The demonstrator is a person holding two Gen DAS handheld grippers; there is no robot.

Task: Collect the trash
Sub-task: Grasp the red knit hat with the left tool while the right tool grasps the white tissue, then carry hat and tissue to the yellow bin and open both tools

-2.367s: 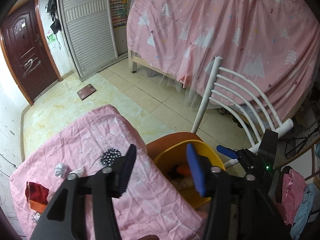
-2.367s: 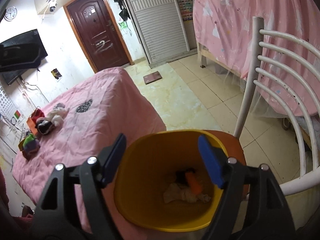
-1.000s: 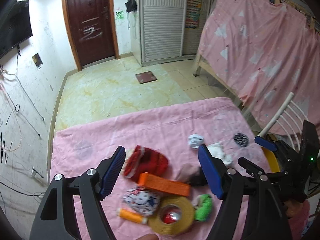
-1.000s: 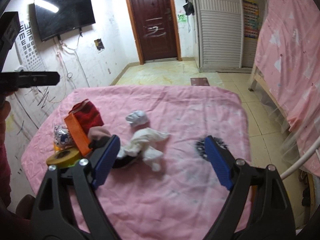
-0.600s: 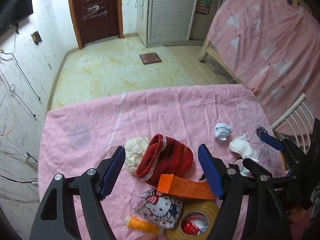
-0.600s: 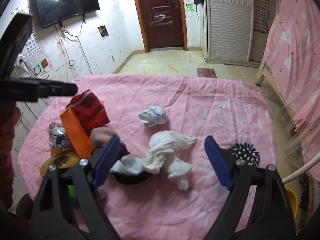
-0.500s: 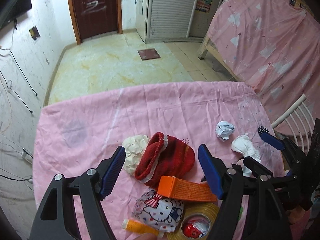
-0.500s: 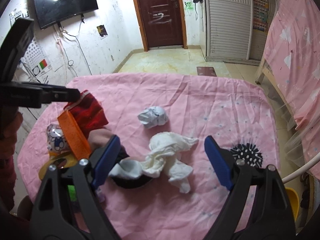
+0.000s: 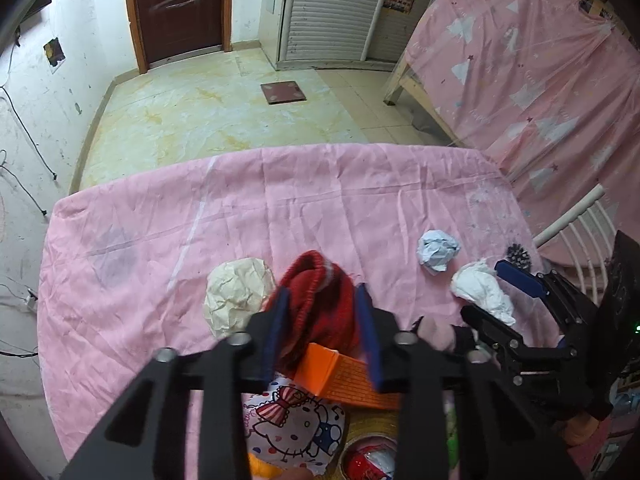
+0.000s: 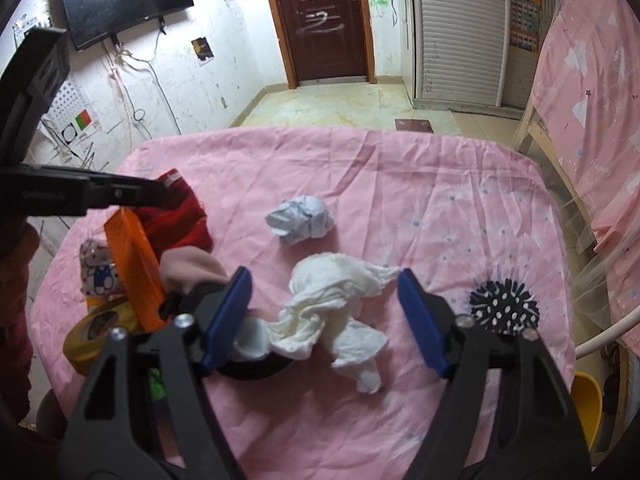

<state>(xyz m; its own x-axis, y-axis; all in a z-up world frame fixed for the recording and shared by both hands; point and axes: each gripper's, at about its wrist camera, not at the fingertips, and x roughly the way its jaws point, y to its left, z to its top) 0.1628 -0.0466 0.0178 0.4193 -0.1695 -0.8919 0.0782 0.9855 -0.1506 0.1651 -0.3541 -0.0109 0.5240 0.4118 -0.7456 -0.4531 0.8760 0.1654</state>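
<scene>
Pink-sheeted worktop (image 10: 400,184) now fills both views; the yellow plastic bin (image 10: 585,404), under the tools seconds ago, sits off the worktop's right edge, so a new pickup has begun. Left tool (image 9: 324,334), wide half a second ago, has narrowed around the red knitted hat (image 9: 320,300); whether the pads touch it, cannot tell. That hat looks like no trash. Right tool (image 10: 324,318) hangs spread wide over the crumpled white tissue (image 10: 336,300). Beyond lie the pale-blue paper ball (image 10: 301,220) and, leftward, the cream paper wad (image 9: 236,288).
</scene>
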